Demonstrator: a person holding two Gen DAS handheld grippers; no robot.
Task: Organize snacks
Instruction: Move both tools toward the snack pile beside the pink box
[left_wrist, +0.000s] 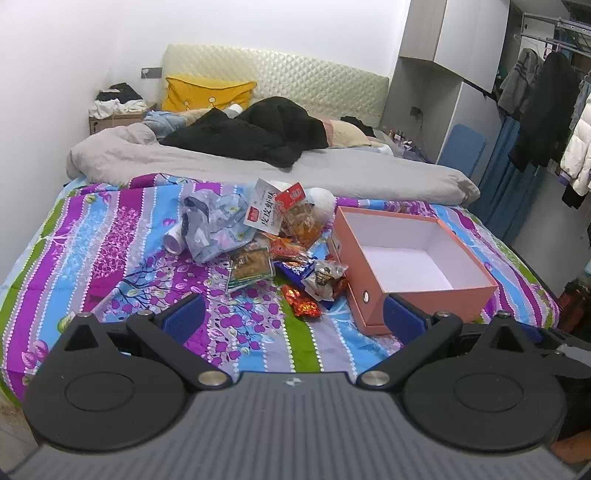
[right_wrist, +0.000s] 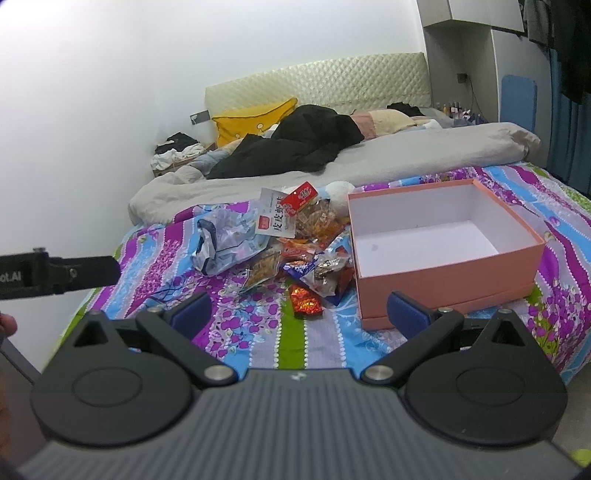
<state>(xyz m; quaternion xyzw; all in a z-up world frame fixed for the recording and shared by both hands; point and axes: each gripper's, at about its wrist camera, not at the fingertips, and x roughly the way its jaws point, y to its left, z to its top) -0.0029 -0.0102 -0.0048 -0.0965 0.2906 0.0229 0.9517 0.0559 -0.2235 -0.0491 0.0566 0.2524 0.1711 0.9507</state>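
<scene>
Snack packets (left_wrist: 291, 254) lie heaped on the bedspread (left_wrist: 110, 258) just left of the empty box (left_wrist: 413, 254). I hold the left tool (left_wrist: 293, 319) and right tool (right_wrist: 299, 314) wide open, gripping nothing. I judge the packets light, crinkly and slippery, best pinched at a sealed edge.

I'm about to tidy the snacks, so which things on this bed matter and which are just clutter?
For the job:
pile of snack packets
red foil packet
empty pink box

Just lying about:
black coat
yellow pillow
grey duvet
</scene>
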